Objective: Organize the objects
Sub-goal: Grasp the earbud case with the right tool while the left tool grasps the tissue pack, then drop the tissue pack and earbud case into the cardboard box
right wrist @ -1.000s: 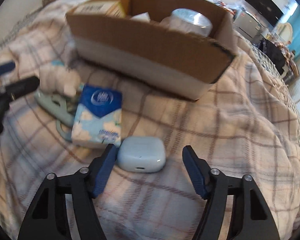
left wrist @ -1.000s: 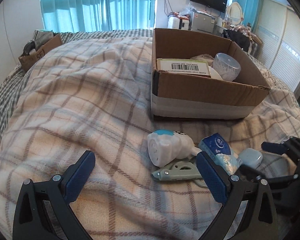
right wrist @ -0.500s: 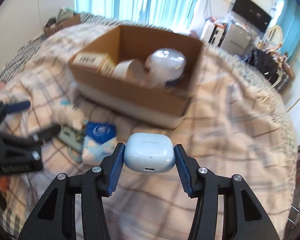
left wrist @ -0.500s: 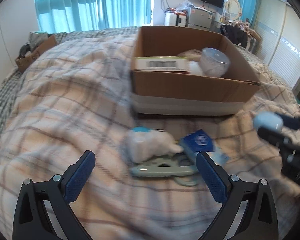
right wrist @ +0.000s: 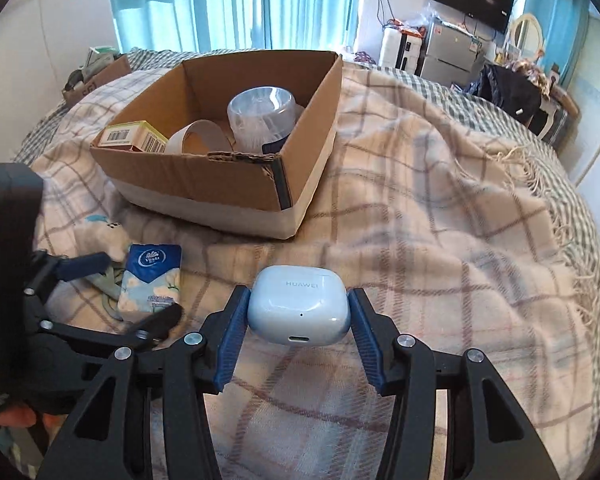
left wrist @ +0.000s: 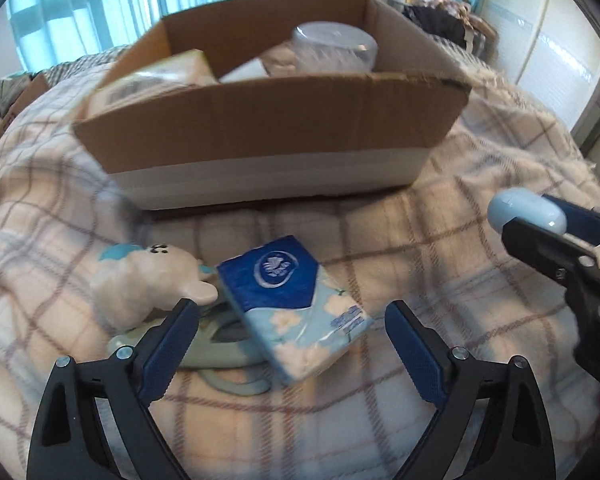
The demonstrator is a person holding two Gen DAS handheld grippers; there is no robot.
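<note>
My right gripper [right wrist: 298, 316] is shut on a pale blue earbuds case [right wrist: 298, 304] and holds it above the blanket, right of and in front of the cardboard box [right wrist: 204, 182]; the case also shows in the left wrist view [left wrist: 526, 214]. My left gripper [left wrist: 292, 340] is open, its pads on either side of a blue tissue pack [left wrist: 296, 306] lying on the blanket. A white bear-shaped toy [left wrist: 148, 284] and a pale green tool [left wrist: 216, 344] lie by the pack. The box [left wrist: 268, 128] holds a clear plastic tub [left wrist: 334, 50] and a barcoded carton [left wrist: 152, 82].
Everything lies on a bed with a plaid blanket [right wrist: 440, 220]. A second small cardboard box [right wrist: 96, 76] sits at the bed's far left. Curtains, a fridge [right wrist: 448, 54] and a TV stand beyond the bed.
My right gripper closed on the earbuds case and lifted it off the blanket. My left gripper moved forward and right, now straddling the tissue pack, closer to the box.
</note>
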